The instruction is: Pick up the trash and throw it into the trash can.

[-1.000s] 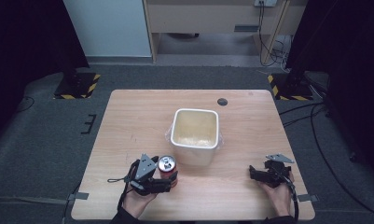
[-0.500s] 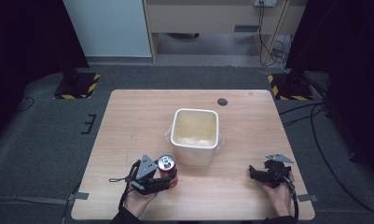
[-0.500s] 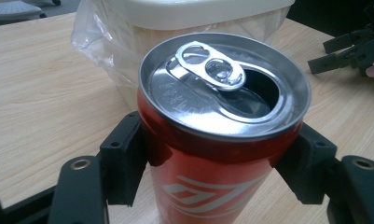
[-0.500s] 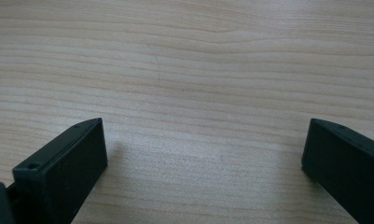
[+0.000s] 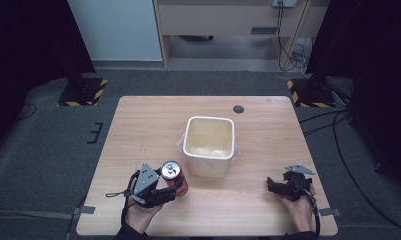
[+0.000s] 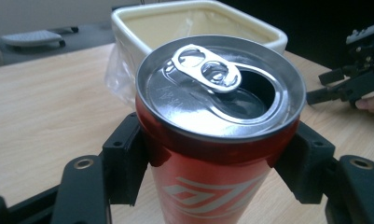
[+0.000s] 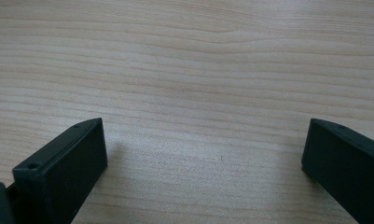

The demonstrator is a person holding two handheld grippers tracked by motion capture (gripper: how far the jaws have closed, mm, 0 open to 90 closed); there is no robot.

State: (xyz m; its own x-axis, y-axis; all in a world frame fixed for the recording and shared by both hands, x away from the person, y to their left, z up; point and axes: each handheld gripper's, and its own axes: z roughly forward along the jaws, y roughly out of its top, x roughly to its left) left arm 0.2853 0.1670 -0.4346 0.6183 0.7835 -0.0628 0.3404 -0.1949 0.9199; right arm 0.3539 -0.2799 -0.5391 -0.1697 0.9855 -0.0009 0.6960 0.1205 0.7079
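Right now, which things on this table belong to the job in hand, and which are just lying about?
In use:
- red aluminium drink can, opened, clamped in the left gripper
- white square plastic tub, right beside the can

Lying about:
- small dark round disc at the far edge
- right gripper, open over bare wooden table

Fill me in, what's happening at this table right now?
A person works two handheld grippers. The left gripper has just closed its jaws on an opened red can and clamps it from both sides, next to a white square tub in the middle of the wooden table. The right gripper sits near the table's front right, jaws open with nothing between them.
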